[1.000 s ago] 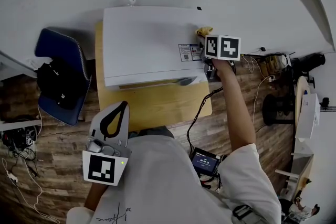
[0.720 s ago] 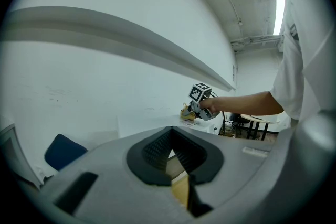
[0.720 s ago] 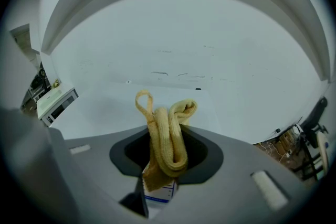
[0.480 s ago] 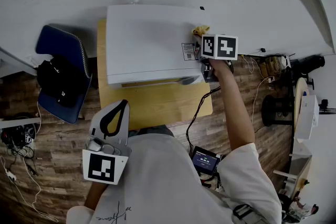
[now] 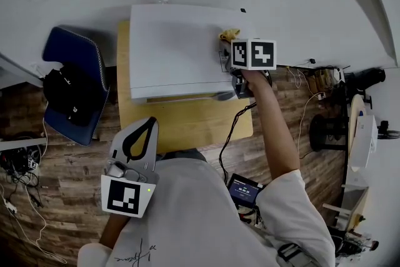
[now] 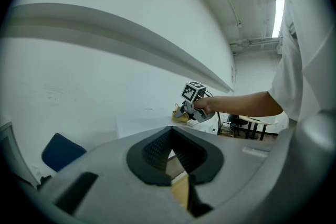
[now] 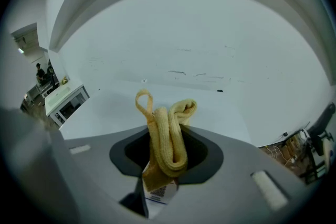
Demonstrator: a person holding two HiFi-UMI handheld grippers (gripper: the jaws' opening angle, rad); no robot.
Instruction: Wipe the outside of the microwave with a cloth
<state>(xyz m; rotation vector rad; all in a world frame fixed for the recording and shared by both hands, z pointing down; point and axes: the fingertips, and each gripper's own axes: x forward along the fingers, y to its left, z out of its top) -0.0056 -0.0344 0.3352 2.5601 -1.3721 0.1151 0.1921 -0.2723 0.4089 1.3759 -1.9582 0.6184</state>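
Cloth one, microwave one.

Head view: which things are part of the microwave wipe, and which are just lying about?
In the job: microwave; yellow cloth; right gripper, shut on the cloth.
Lying about: blue chair; black bag on it; cables on the floor; left gripper, shut, holding nothing.
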